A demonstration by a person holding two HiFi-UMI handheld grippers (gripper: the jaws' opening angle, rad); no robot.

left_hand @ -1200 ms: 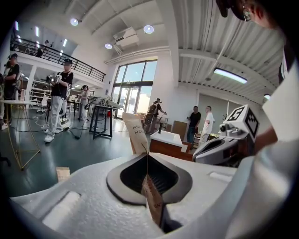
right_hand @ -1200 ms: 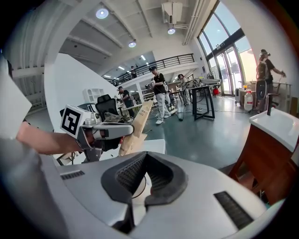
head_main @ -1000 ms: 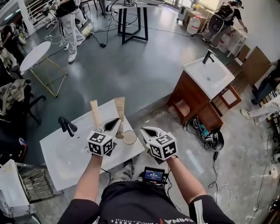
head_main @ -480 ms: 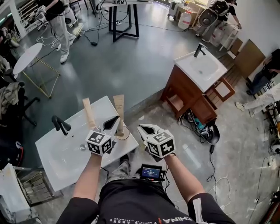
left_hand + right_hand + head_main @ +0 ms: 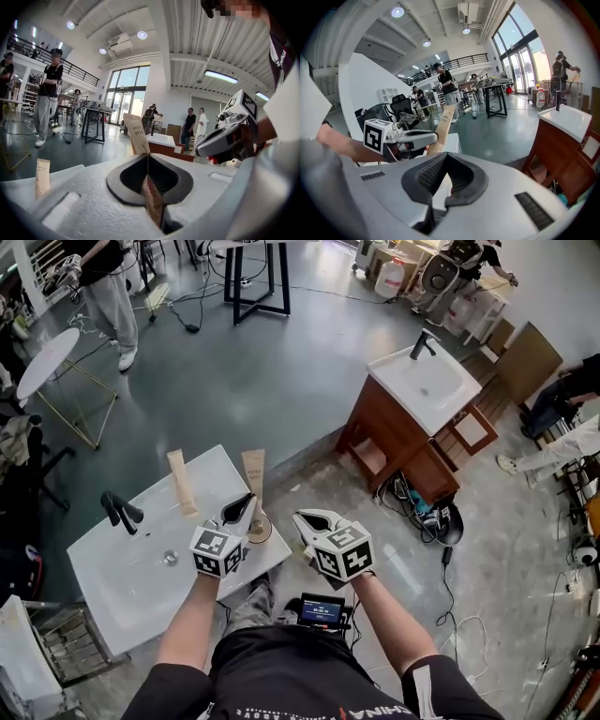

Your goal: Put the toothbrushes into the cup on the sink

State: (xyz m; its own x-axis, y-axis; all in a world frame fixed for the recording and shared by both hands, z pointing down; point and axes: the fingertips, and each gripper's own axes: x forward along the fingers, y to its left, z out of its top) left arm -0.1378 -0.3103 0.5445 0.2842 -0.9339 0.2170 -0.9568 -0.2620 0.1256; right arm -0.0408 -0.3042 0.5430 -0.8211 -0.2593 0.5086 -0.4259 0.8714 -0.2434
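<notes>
A white sink with a black faucet lies at the lower left of the head view. My left gripper is shut on a tall kraft-paper toothbrush pack, held upright with its lower end in the clear cup at the sink's near right corner. A second toothbrush pack is further left on the sink. My right gripper hovers just right of the cup, jaws together and empty. From it I see the held pack and the left gripper.
A second white sink on a brown cabinet stands at the right, with cables and a black object on the floor below it. A round white side table and a person are at the far left.
My left gripper has carried the held pack a little to the right, so its lower end now sits in the cup instead of beside it. The right gripper keeps its place.
</notes>
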